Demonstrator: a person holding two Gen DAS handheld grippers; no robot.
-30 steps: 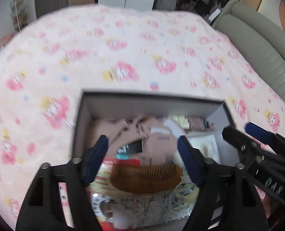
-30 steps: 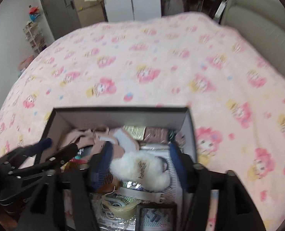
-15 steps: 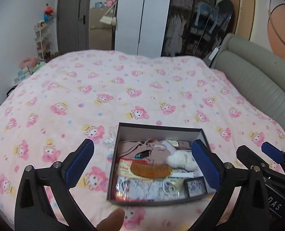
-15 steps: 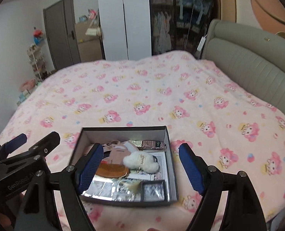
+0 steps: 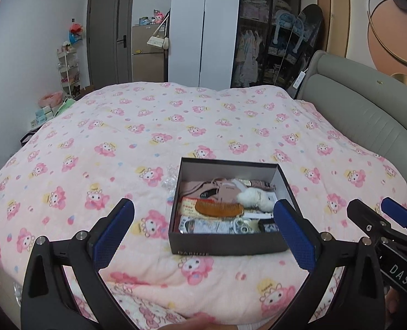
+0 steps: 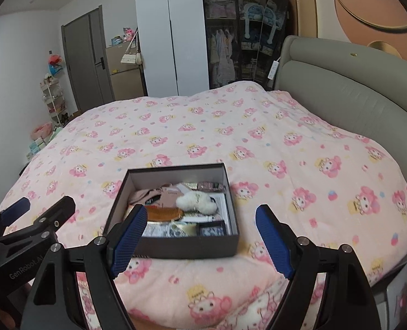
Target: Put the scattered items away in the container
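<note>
A: Where is the container from the left gripper (image 5: 203,233)?

B: The dark open box (image 5: 225,243) sits on the pink cartoon-print blanket (image 5: 137,143), ahead of the left gripper and a little toward its right finger (image 5: 294,233), which overlaps the box's near right corner in the left wrist view.

A: And its jaws?

B: Spread wide, having just been opening, with nothing between the blue pads. The same goes for the right gripper (image 6: 200,236): wide apart, just been opening, empty. Its left finger (image 6: 129,233) overlaps the box's (image 6: 176,244) near left corner in the right wrist view.

A: What lies in the box?

B: A brown comb (image 5: 219,209) near the middle, a white fluffy item (image 5: 254,197) beyond it toward the right, and pink fabric (image 5: 200,188) at the far left. Along the near wall lie silvery packets (image 5: 211,225) and a small dark square packet (image 5: 269,227).

A: Anything outside the box?

B: A clear crinkled wrapper (image 5: 170,181) lies on the blanket just beside the box's far left corner, ahead of the left gripper. What it is I cannot tell.

A: How do the two grippers stand to each other?

B: Side by side, apart, both short of the box. The right gripper (image 5: 390,220) shows at the right edge of the left wrist view.
</note>
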